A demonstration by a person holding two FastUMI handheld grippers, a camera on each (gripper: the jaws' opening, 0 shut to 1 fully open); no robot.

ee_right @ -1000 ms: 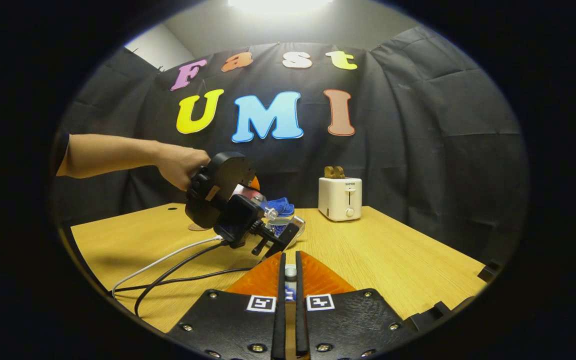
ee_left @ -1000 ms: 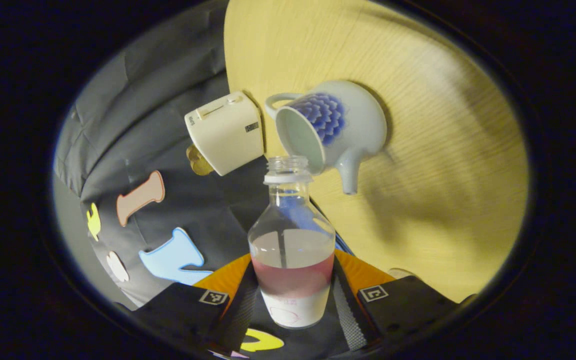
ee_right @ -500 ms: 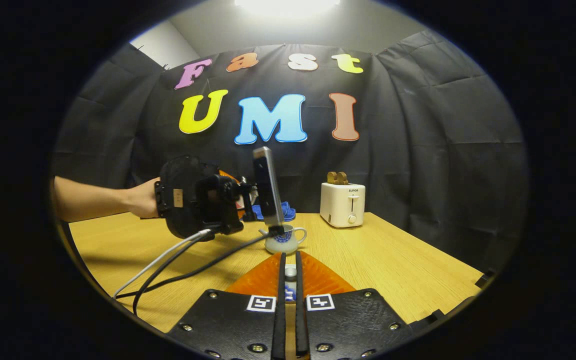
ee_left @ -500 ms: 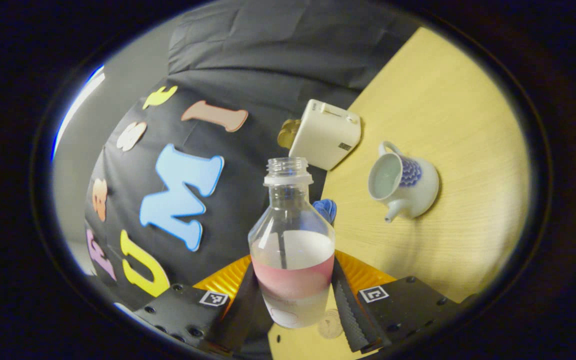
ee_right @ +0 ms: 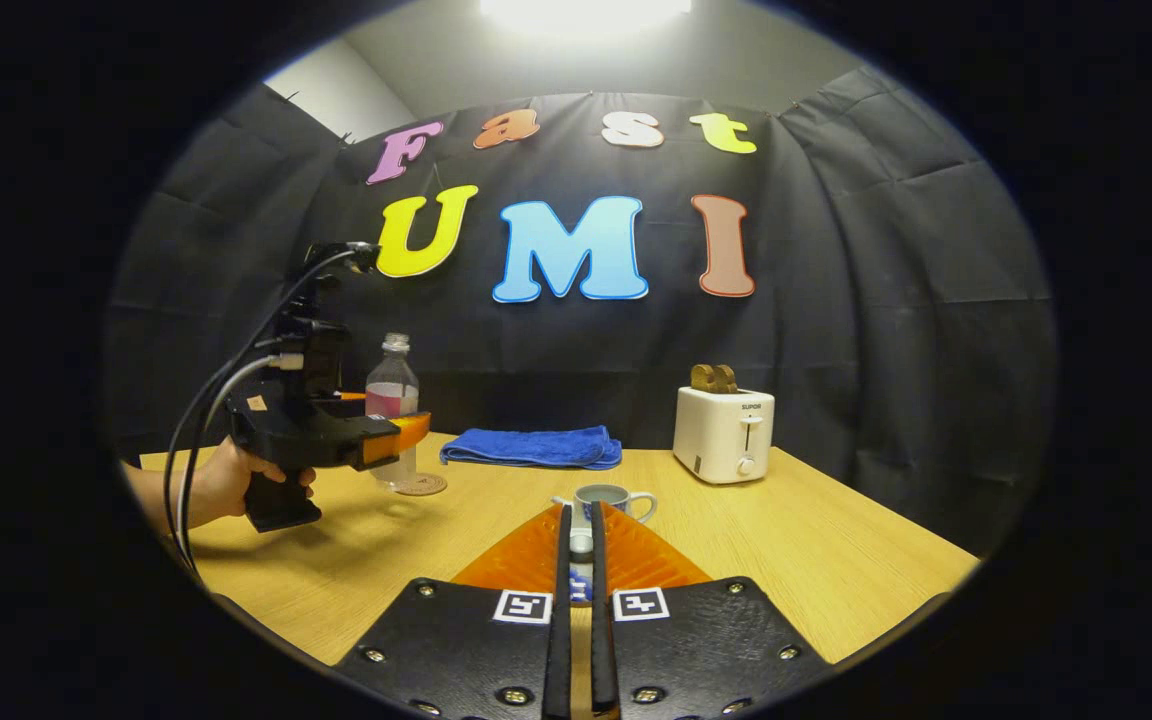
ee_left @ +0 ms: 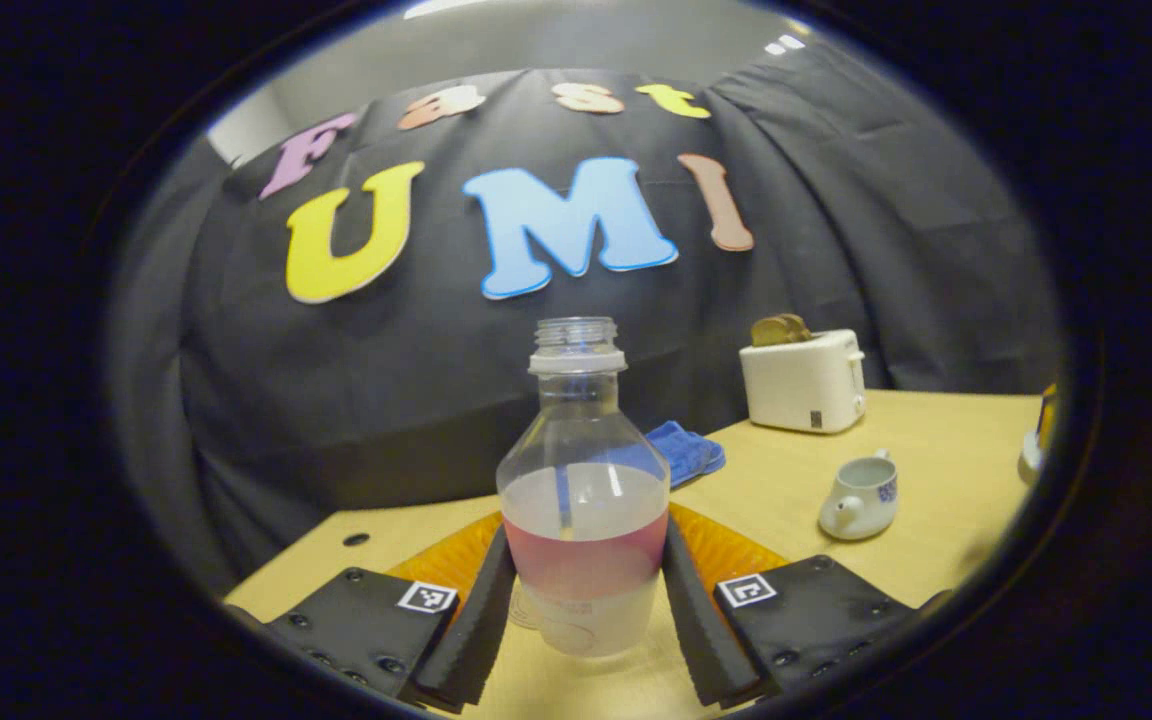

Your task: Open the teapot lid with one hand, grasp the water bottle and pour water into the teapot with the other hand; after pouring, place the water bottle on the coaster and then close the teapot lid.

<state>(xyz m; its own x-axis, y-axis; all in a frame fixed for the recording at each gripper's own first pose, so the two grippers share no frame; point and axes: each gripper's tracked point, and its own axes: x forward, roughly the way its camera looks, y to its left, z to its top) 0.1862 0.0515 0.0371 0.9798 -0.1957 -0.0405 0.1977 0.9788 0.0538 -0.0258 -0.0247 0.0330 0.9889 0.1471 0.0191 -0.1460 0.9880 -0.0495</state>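
Observation:
A clear, capless water bottle point(ee_left: 581, 500) with a pink label stands upright and part full, with my left gripper point(ee_left: 586, 535) shut on its body. In the right gripper view that bottle point(ee_right: 392, 395) is at the far left, its base at the round coaster point(ee_right: 422, 485); contact is unclear. A hand holds the left gripper point(ee_right: 376, 437) there. The white teapot point(ee_right: 614, 500) with blue pattern sits open mid-table, also seen as a small teapot point(ee_left: 858, 497) to the right. My right gripper point(ee_right: 581, 520) is shut on the teapot lid point(ee_right: 582, 545), held in front of the pot.
A white toaster point(ee_right: 724, 433) stands at the back right of the wooden table point(ee_right: 836, 560). A folded blue cloth point(ee_right: 531, 447) lies at the back centre. Cables point(ee_right: 206, 400) hang from the left gripper toward the table's left edge.
My left gripper has swung the bottle from tilted over the teapot's mouth back to upright and carried it left to the coaster. The right gripper has stayed put with the lid.

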